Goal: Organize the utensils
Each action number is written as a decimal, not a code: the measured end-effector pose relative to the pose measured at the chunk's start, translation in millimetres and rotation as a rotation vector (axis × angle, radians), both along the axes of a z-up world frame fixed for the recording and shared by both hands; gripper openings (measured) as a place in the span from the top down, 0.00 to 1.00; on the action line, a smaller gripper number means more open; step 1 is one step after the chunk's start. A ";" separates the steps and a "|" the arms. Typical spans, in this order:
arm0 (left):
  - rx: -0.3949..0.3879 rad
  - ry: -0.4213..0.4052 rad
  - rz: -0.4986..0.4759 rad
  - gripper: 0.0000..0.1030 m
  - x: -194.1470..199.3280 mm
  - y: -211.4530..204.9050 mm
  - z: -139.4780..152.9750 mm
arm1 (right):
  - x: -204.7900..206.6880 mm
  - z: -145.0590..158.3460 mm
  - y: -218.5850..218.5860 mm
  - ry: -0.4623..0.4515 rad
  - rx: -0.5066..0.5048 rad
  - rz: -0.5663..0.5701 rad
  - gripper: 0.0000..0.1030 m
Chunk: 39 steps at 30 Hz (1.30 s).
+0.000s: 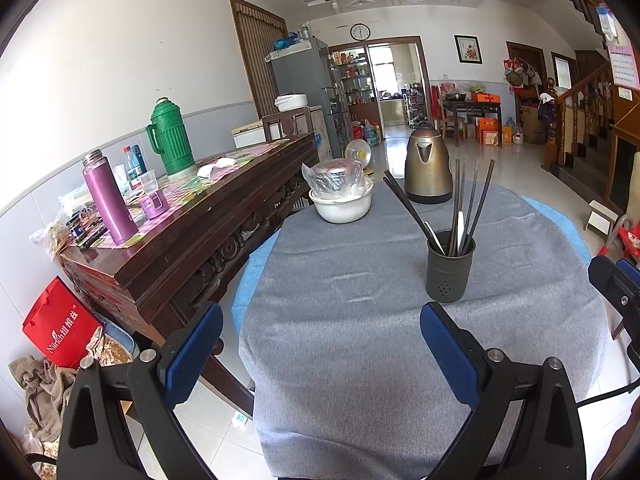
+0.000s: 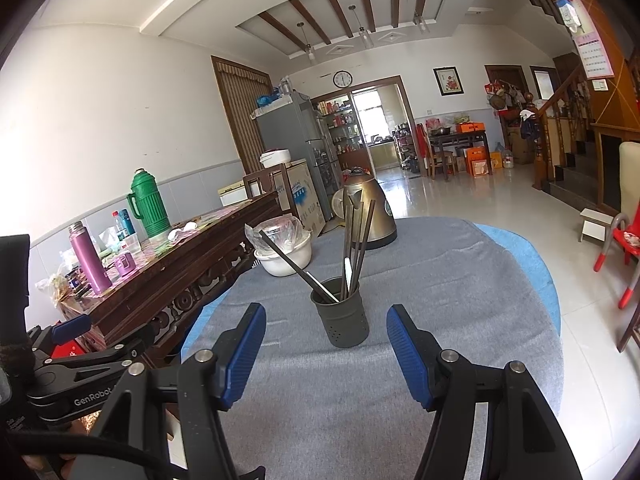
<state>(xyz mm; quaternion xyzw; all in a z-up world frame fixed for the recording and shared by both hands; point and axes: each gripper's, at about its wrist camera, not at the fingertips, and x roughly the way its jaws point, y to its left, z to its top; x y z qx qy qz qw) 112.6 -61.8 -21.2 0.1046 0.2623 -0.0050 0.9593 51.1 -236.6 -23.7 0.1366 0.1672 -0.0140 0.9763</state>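
A round table under a grey cloth (image 1: 360, 340) fills mid-frame. The dark cylindrical metal utensil holder (image 2: 340, 322) (chopsticks and white spoons inside) stands at centre, before the bronze kettle (image 2: 370, 216). The left gripper (image 1: 320, 354) and the right gripper (image 2: 326, 354) both gape wide, empty.

Dark utensil holder (image 2: 345, 312) with chopsticks (image 2: 362, 236) stands beyond the gaping, empty right gripper (image 2: 326, 354), apparently untouched.
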 end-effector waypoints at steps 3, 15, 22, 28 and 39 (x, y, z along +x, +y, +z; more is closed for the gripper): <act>0.001 0.004 0.000 0.04 -0.4 0.6 -2.7 | 0.0 0.2 0.3 0.001 0.000 0.000 0.35; -0.003 0.011 0.002 0.04 -1.0 1.6 -7.7 | 0.1 -0.2 0.7 0.000 0.001 -0.001 0.35; -0.008 0.036 -0.004 0.04 3.4 1.9 -16.7 | 0.4 -2.8 3.5 0.001 -0.010 -0.009 0.35; -0.017 0.071 -0.004 0.04 11.0 -0.3 -29.3 | 6.9 -14.2 5.4 0.037 -0.020 -0.012 0.35; 0.000 0.075 -0.019 0.04 6.0 -6.9 -30.0 | 4.9 -14.3 3.8 0.031 -0.004 -0.023 0.35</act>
